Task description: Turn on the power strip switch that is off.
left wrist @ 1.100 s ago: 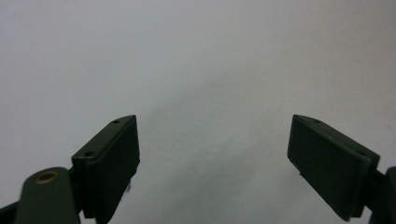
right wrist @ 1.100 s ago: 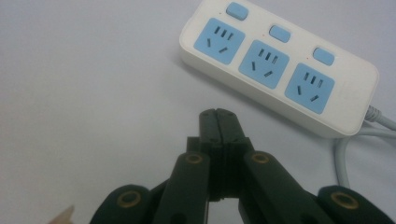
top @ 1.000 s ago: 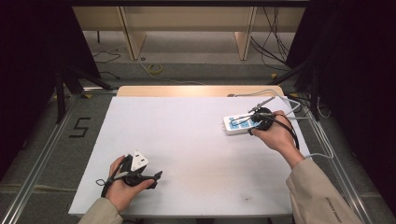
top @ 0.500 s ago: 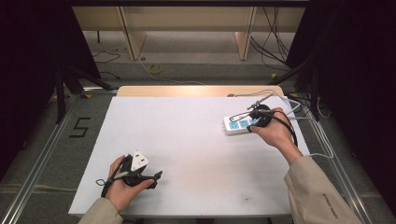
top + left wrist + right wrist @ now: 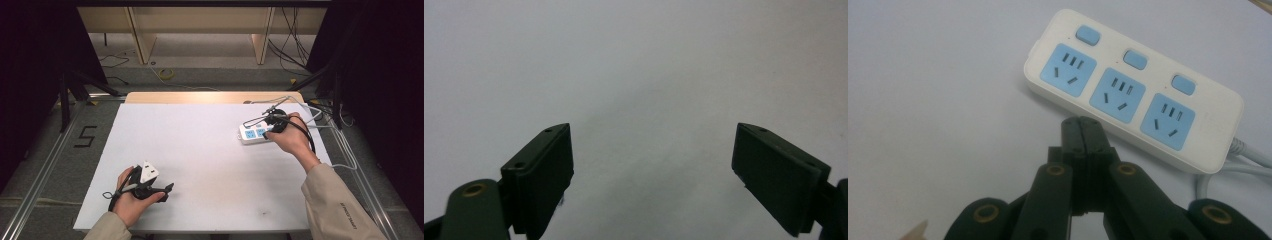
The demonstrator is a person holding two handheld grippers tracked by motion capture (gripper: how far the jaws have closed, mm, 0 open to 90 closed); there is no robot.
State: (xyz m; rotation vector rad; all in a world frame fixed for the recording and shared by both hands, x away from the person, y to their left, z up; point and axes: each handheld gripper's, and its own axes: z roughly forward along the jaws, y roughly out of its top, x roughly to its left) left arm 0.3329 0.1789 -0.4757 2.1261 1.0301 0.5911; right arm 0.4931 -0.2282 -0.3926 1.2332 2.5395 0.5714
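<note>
A white power strip (image 5: 251, 134) with three blue sockets and three blue switches lies flat at the right side of the white table (image 5: 210, 150). My right gripper (image 5: 267, 131) sits over its right part, jaws shut with nothing between them. In the right gripper view the closed tips (image 5: 1081, 124) hover just short of the power strip's (image 5: 1133, 95) near edge, below the middle socket. My left gripper (image 5: 164, 187) rests near the table's front left, held in a hand. Its jaws stand wide apart over bare tabletop (image 5: 654, 165).
The strip's white cable (image 5: 320, 114) runs off toward the table's right edge, where more wires hang. A wooden strip (image 5: 210, 96) borders the far edge. Metal rails flank the table, and a "5" (image 5: 86, 136) marks the floor at left.
The right hand has shifted only slightly at the power strip. The left hand and its gripper have kept still.
</note>
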